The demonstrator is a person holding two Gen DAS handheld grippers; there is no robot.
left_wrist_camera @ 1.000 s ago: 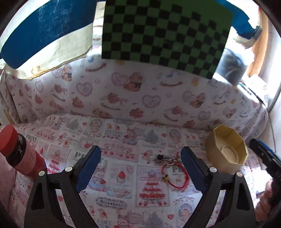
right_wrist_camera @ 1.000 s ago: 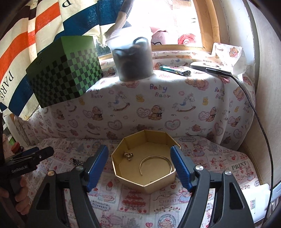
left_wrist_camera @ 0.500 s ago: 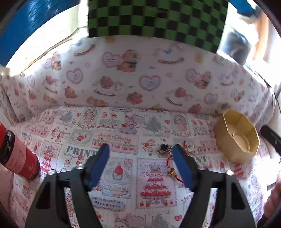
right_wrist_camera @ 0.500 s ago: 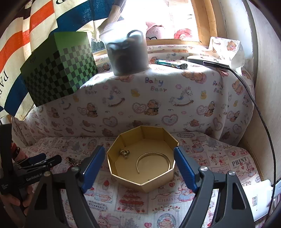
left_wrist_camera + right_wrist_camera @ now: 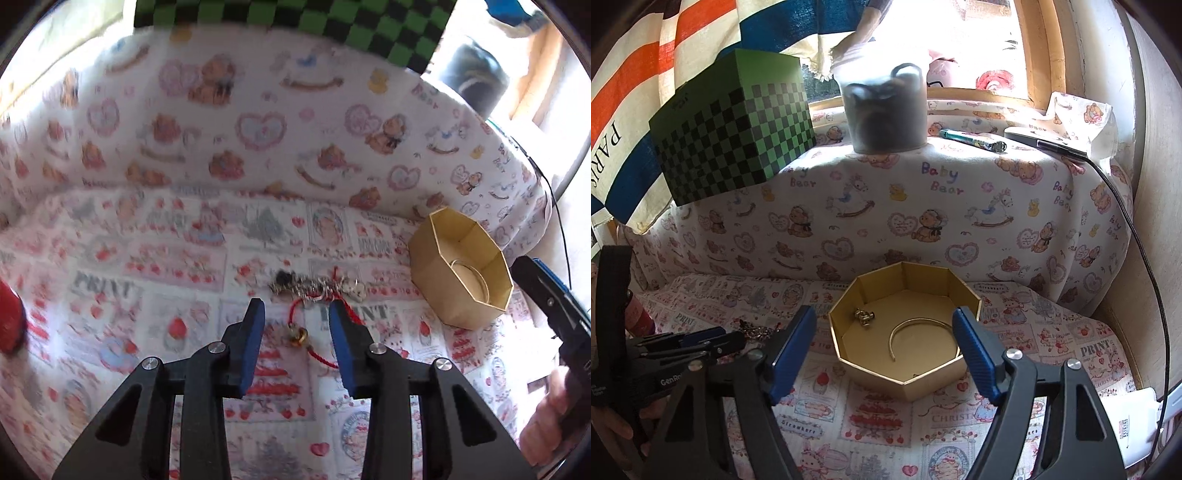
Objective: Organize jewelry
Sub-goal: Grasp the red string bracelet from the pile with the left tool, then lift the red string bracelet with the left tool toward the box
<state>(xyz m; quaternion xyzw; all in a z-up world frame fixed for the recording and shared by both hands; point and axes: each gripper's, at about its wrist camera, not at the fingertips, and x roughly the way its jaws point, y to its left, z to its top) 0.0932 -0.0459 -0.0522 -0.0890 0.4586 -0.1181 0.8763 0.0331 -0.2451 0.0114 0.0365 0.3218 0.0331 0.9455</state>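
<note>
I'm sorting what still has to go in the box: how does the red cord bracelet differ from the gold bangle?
The red cord bracelet is soft red string with a small gold bell; the gold bangle is a bare, rigid metal arc. The bracelet lies on the printed cloth between the fingers of the left hand-held gripper; the bangle already lies inside the gold box. The bracelet touches a silvery chain; the bangle lies apart from its neighbour. Both are wrist jewelry.

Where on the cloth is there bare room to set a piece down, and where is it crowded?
Free: the cloth between the red bottle and the left tool; also right of the gold box, toward the white block. Crowded: the jewelry pile beside the box.
</note>
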